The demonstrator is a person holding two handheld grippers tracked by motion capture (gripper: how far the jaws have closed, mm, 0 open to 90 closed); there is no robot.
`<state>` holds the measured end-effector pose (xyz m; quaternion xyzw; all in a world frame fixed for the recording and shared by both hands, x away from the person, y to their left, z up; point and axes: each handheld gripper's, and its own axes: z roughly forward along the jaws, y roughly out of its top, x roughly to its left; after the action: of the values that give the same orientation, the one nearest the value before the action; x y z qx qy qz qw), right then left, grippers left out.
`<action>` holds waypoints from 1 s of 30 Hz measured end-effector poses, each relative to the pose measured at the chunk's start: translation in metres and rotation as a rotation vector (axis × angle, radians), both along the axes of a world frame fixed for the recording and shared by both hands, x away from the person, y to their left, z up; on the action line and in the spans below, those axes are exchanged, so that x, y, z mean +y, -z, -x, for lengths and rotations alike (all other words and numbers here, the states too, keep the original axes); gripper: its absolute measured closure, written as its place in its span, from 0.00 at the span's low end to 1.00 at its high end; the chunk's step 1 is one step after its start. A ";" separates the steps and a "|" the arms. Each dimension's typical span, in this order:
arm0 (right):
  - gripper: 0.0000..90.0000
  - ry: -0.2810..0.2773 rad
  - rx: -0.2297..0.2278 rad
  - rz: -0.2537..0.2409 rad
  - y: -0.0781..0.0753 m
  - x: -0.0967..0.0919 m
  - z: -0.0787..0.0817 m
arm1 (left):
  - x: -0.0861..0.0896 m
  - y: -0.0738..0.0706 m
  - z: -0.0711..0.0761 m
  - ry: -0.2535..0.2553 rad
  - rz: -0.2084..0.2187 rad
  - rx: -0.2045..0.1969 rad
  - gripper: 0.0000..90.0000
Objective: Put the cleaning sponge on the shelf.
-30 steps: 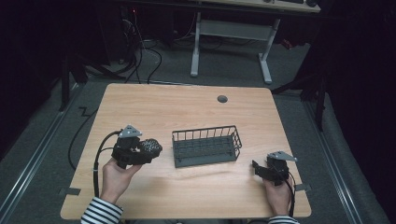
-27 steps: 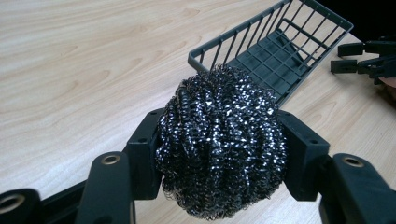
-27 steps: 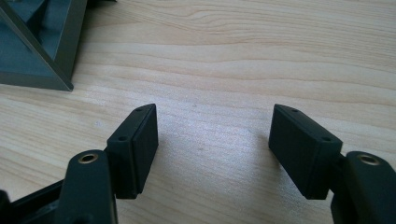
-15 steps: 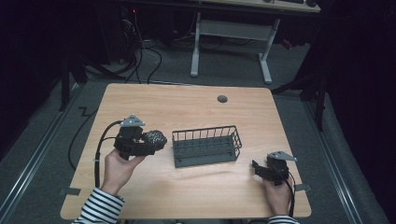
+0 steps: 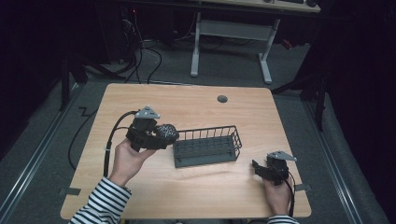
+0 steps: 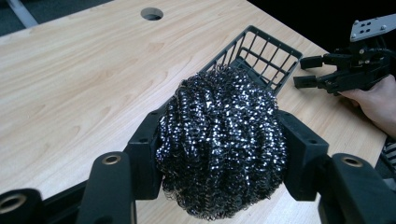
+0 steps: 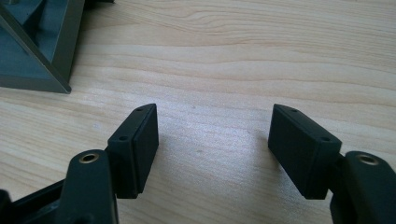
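Observation:
A round steel-wool scourer (image 6: 222, 140) sits squeezed between the jaws of my left gripper (image 6: 219, 154), which is shut on it. In the high view the left gripper (image 5: 161, 135) holds the scourer (image 5: 166, 133) in the air just left of a dark wire basket (image 5: 208, 147) in the middle of the table. The basket (image 6: 261, 51) lies beyond the scourer in the left gripper view. My right gripper (image 5: 259, 169) rests low near the table's front right, open, with bare wood between its fingers (image 7: 135, 149). The basket's corner (image 7: 37, 51) is at its upper left.
The wooden table (image 5: 196, 105) has a round cable hole (image 5: 222, 99) near its far edge. A cable (image 5: 109, 140) trails from the left gripper over the table's left side. Beyond the table stand a desk frame and floor cables.
My left gripper has risen with the scourer and moved away from the front edge and right, toward the basket's left end. The right gripper has stayed put.

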<state>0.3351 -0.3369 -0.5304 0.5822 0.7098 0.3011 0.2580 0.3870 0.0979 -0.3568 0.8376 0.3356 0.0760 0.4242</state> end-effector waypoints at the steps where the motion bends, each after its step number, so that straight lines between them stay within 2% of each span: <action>1: 0.37 0.000 0.000 0.000 0.000 0.000 0.000 | 0.000 0.000 0.000 0.000 0.000 0.000 0.47; 6: 0.37 0.000 0.002 -0.001 0.000 0.000 0.000 | -0.010 -0.003 -0.006 0.020 0.025 0.011 0.47; 11: 0.37 -0.002 0.001 -0.003 0.000 0.000 0.000 | -0.019 -0.003 -0.010 0.037 0.015 0.011 0.47; 17: 0.37 -0.001 0.003 -0.008 0.000 -0.001 0.000 | -0.034 0.005 -0.020 0.038 0.031 0.008 0.47; 23: 0.37 -0.001 0.003 -0.007 0.000 -0.001 0.000 | -0.050 0.016 -0.026 0.045 0.007 0.021 0.46; 25: 0.37 -0.002 0.002 -0.008 0.000 -0.001 0.000 | -0.057 0.020 -0.026 0.053 -0.016 0.021 0.46; 30: 0.37 -0.002 -0.001 -0.013 0.000 -0.001 0.000 | -0.066 0.029 -0.031 0.049 -0.039 0.035 0.46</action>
<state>0.3350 -0.3380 -0.5304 0.5831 0.7082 0.3062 0.2543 0.4177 0.0320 -0.3857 0.8550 0.3208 0.0577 0.4035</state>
